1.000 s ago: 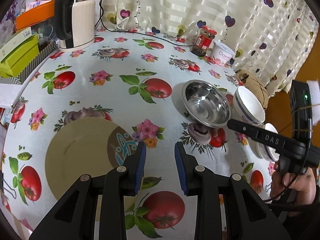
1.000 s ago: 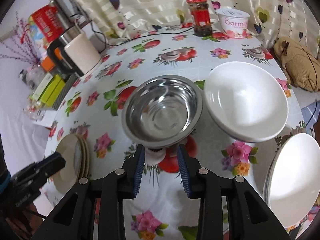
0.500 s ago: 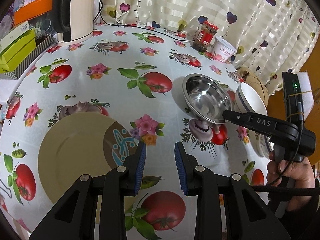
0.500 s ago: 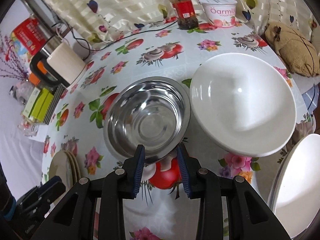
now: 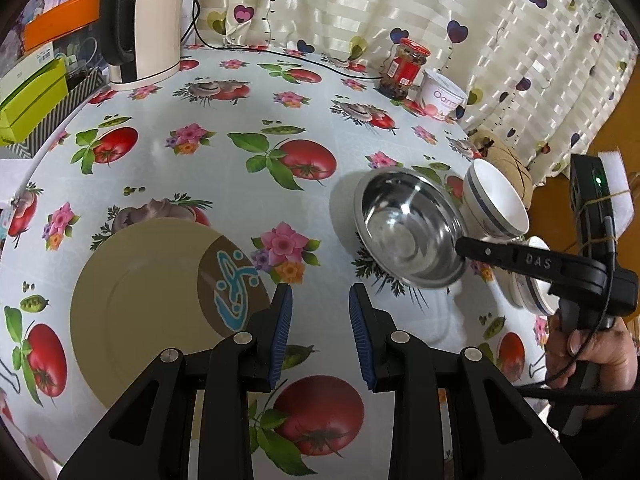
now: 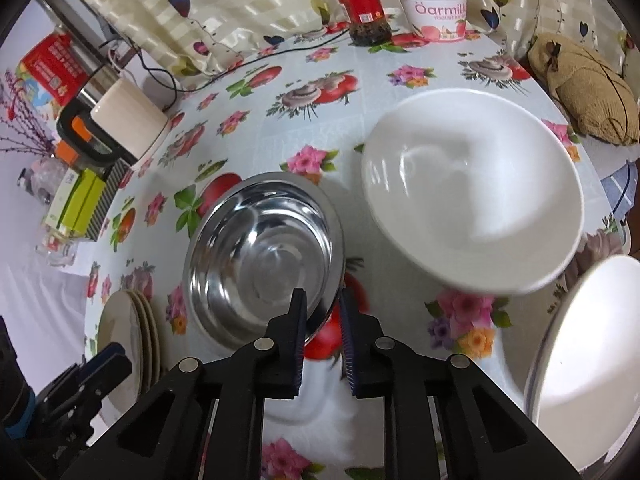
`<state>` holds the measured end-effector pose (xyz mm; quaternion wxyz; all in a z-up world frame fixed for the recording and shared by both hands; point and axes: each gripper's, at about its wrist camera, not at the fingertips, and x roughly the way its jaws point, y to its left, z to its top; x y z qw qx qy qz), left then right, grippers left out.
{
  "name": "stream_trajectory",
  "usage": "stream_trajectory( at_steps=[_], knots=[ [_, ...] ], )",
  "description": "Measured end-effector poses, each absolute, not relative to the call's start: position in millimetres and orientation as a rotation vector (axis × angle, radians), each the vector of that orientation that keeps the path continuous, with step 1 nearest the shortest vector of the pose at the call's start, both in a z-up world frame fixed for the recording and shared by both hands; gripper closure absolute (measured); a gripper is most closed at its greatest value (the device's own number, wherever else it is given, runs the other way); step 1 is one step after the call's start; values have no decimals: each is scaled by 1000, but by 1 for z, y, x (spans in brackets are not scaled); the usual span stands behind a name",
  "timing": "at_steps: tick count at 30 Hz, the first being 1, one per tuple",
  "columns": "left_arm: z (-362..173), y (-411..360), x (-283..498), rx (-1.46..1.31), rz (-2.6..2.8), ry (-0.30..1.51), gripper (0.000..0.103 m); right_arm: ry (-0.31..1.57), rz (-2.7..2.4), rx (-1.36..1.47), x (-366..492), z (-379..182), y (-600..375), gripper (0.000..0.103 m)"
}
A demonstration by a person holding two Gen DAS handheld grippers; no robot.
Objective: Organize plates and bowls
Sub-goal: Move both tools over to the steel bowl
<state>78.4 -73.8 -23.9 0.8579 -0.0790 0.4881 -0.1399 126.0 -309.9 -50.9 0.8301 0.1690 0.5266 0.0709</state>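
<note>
Steel bowl (image 6: 262,256) sits tilted, its near rim pinched between your right gripper (image 6: 322,312) jaws, which have just closed on it. White bowl (image 6: 472,196) stands just beside its right edge; open tablecloth (image 5: 248,120) lies left. Your left gripper (image 5: 320,312) hangs spread, empty, beside the tan plate (image 5: 152,300).

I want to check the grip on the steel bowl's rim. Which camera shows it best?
The right wrist view: the right gripper has just closed on the near rim of the steel bowl, one pad inside and one outside. The left wrist view shows the bowl tilted, from the side, the gripper's finger covering the pinch.
</note>
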Motion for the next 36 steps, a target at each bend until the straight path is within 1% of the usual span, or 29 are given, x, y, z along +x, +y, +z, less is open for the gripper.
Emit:
stream_trajectory(
  at_steps=[12, 24, 36],
  knots=[
    [-17, -83, 67, -144, -318, 1015, 72, 1162, 170, 332, 82, -50, -316, 87],
    [-8, -86, 55, -130, -321, 996, 72, 1168, 176, 304, 60, -50, -313, 86],
    [1, -94, 53, -116, -339, 984, 72, 1090, 153, 276, 46, -24, -320, 86]
  ],
)
